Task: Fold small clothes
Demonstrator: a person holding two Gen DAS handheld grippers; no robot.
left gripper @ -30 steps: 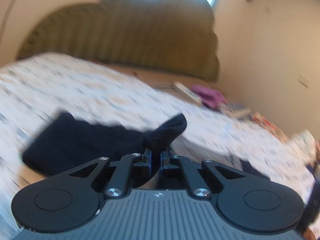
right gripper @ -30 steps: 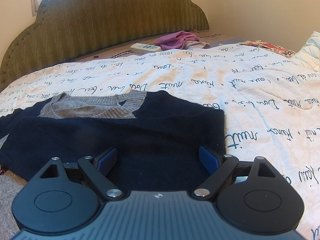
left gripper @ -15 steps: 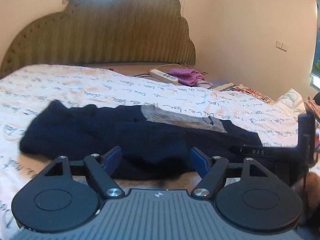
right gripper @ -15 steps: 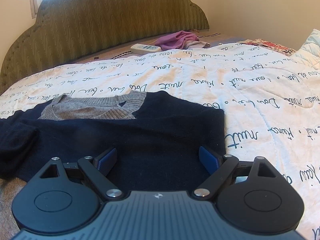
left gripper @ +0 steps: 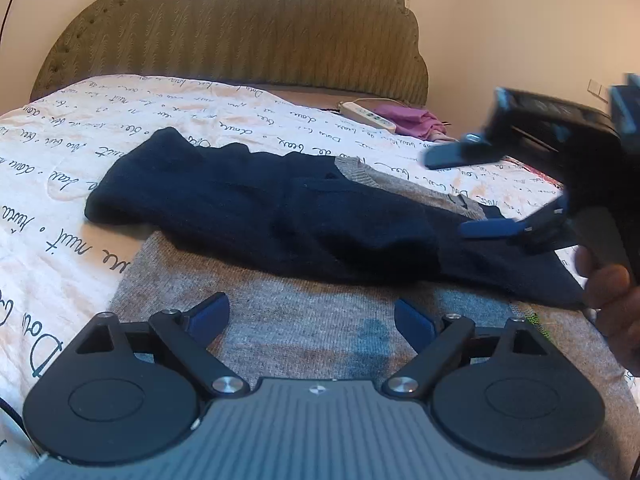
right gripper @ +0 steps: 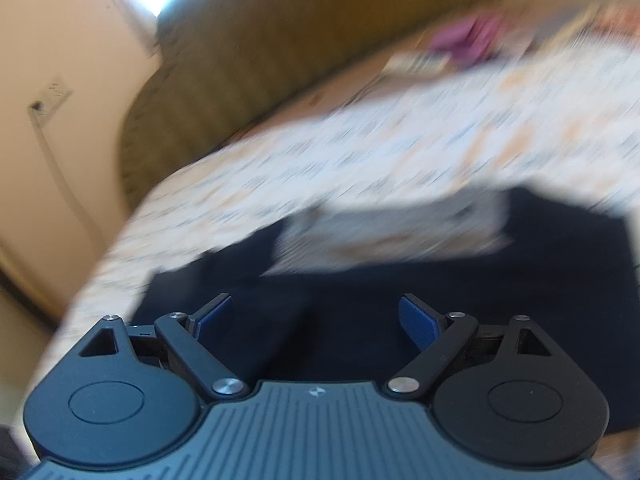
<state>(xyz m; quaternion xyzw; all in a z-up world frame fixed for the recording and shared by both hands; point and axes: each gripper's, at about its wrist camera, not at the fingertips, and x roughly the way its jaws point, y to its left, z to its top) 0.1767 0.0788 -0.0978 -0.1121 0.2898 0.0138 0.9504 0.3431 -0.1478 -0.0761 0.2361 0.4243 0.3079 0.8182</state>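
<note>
A navy sweater with a grey collar and grey lower part lies on the white script-printed quilt. Its left sleeve is folded across the body. My left gripper hovers over the grey part; its jaws are opening and nothing is between them. At the right edge of the left wrist view, a hand holds my right gripper open and blurred above the sweater's right side. The right wrist view is smeared: the right gripper is open and empty over the sweater.
An olive padded headboard backs the bed. A white power strip and a purple cloth lie at the far right of the bed. Beige walls enclose it, with a wall socket and cable on the left.
The left gripper let go of the navy sleeve, which now lies folded across the sweater, and drew back lower with its jaws wide. The right gripper rose and rolled, so its view is tilted and blurred.
</note>
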